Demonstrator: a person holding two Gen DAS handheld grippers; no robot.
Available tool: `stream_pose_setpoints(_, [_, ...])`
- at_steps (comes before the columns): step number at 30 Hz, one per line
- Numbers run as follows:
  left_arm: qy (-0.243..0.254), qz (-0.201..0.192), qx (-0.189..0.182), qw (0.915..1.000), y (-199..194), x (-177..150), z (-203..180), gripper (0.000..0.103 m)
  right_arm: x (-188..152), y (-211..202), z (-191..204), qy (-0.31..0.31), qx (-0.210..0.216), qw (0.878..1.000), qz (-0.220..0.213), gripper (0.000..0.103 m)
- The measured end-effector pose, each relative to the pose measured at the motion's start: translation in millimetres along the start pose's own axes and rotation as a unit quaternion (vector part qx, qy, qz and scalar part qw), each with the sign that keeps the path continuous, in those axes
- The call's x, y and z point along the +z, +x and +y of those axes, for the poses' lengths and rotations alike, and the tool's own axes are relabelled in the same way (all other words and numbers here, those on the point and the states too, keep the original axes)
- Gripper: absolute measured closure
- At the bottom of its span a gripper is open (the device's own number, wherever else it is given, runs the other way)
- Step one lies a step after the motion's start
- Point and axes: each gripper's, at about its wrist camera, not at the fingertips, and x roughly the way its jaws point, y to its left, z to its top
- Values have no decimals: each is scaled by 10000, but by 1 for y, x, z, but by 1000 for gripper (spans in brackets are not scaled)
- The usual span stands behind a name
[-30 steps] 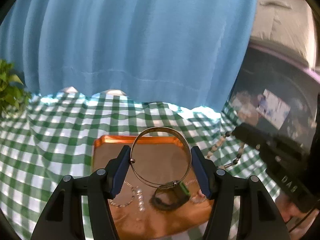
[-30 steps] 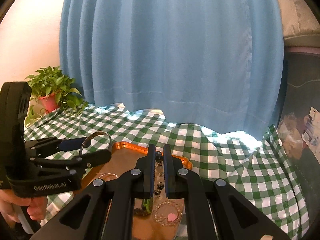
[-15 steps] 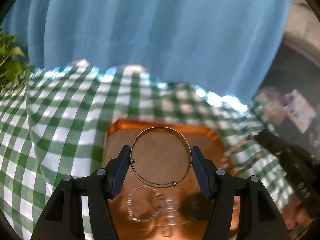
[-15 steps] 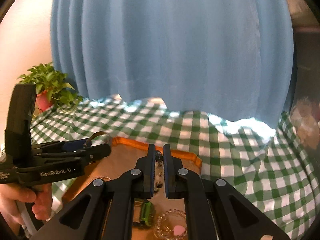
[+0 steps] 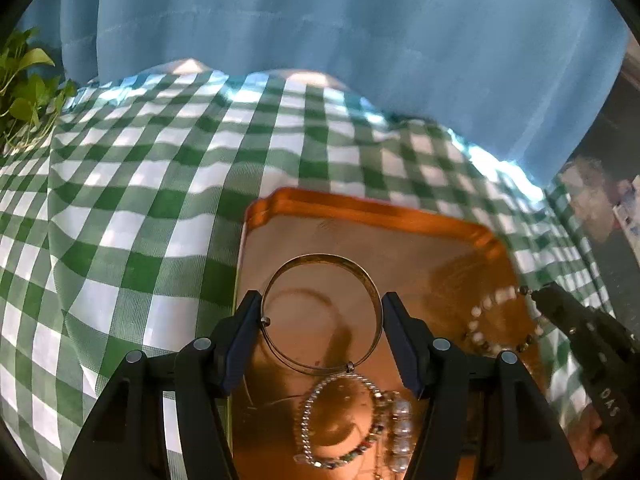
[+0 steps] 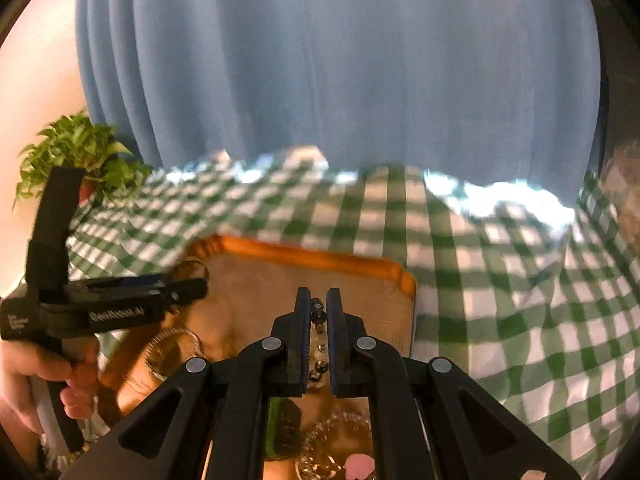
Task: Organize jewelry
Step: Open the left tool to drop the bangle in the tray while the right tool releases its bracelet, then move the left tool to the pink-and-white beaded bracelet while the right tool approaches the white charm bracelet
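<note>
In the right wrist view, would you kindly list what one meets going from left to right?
Leafy green potted plant → left hand-held gripper clamping a thin metal bangle → right hand-held gripper pinching a dark beaded strand → orange tray's right rim.

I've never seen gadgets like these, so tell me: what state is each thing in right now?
Left gripper: shut on the gold bangle, above the tray.
Right gripper: shut on a bead strand.
Copper tray: flat on the checked cloth, holding a chain bracelet.
Potted plant: upright.
</note>
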Motion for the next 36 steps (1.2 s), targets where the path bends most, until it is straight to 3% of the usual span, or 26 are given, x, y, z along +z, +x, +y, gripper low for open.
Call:
stream_pose_setpoints(6, [313, 51, 200, 9993, 7, -3, -7, 41, -11, 22, -16, 211, -203, 9989, 374, 96])
stream_pose_setpoints(8, [214, 124, 48, 9997, 2, -2, -10, 39, -14, 26, -27, 471, -207, 9976, 455, 87])
stream_pose_setpoints(10, [81, 6, -108, 9999, -9, 0, -11, 32, -17, 26, -33, 667, -211, 9965, 463, 55])
stream_pose_setpoints(12, [64, -143, -183, 9997, -23, 1, -16, 20, -18, 21, -34, 775, -127, 9960, 434, 52])
stream_pose_setpoints(17, [297, -449, -224, 9983, -68, -13, -33, 19, -25, 0, -18, 392, -194, 9983, 394, 50])
stream_pose_setpoints(20, [389, -756, -257, 9960, -106, -36, -38, 19, -41, -35, -6, 154, -176, 9994, 271, 49])
stream_pose_setpoints(24, [391, -883, -92, 9953, -164, -72, -41, 19, -57, -85, 0, 506, -89, 9985, 169, 43])
stream_pose_setpoints(30, [457, -906, 390, 9941, -255, -130, -62, 19, -72, -189, 29, 532, -187, 9981, -237, 11])
stream_pose_setpoints(34, [789, -1143, 377, 9896, -316, -172, -82, 18, -81, -259, 58, 453, -180, 9972, -571, 1])
stream_pose_setpoints(36, [783, -1237, 329, 9887, -337, -185, -86, 18, -87, -285, 71, 419, -121, 9967, -679, 1])
